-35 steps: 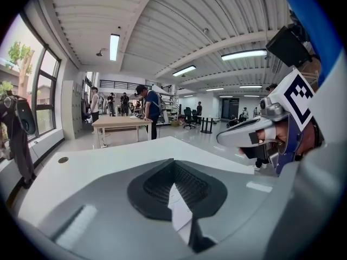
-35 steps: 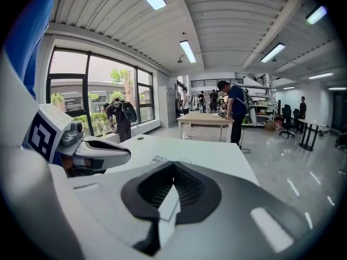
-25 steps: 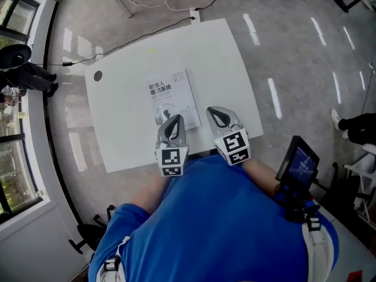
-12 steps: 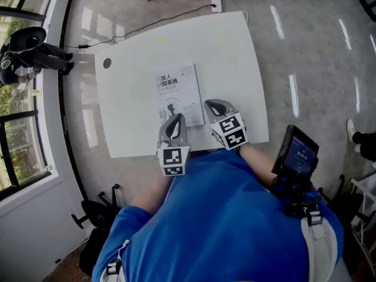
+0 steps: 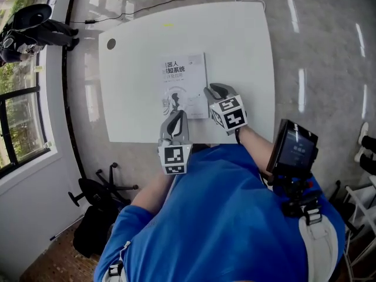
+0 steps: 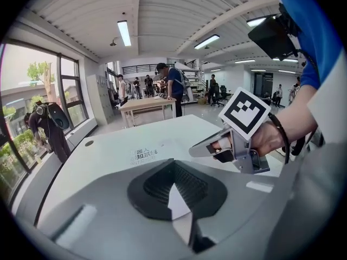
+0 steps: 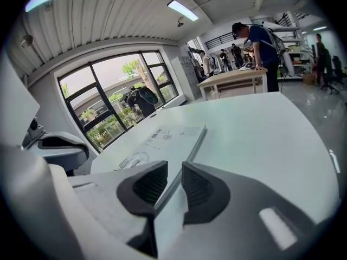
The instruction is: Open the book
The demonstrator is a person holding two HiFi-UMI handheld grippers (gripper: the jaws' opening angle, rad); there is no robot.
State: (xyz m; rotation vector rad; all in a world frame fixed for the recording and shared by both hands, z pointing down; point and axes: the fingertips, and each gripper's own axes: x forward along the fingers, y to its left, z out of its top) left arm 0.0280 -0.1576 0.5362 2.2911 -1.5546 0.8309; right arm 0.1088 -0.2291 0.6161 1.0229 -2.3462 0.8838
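A closed white book (image 5: 184,81) with dark print lies flat in the middle of the white table (image 5: 241,40). My right gripper (image 5: 210,90) has come down at the book's lower right edge. Its jaws have just been opening and stand a little apart. In the right gripper view the book (image 7: 168,137) runs its right edge straight into the gap of the right gripper (image 7: 174,172), with no pad pressing on it. My left gripper (image 5: 177,115) hovers shut over the book's near edge. The left gripper (image 6: 173,164) holds nothing, and the book's title (image 6: 143,156) shows just beyond it.
A round cable hole (image 5: 111,43) sits at the table's far left corner. A black backpack (image 5: 35,25) rests by the windows on the left. A cable (image 5: 176,0) runs on the floor behind the table. A dark device (image 5: 292,148) hangs at the person's right side.
My right gripper has moved forward and down to the book's right edge, and its jaws have gone from shut to apart. The left gripper has hardly shifted.
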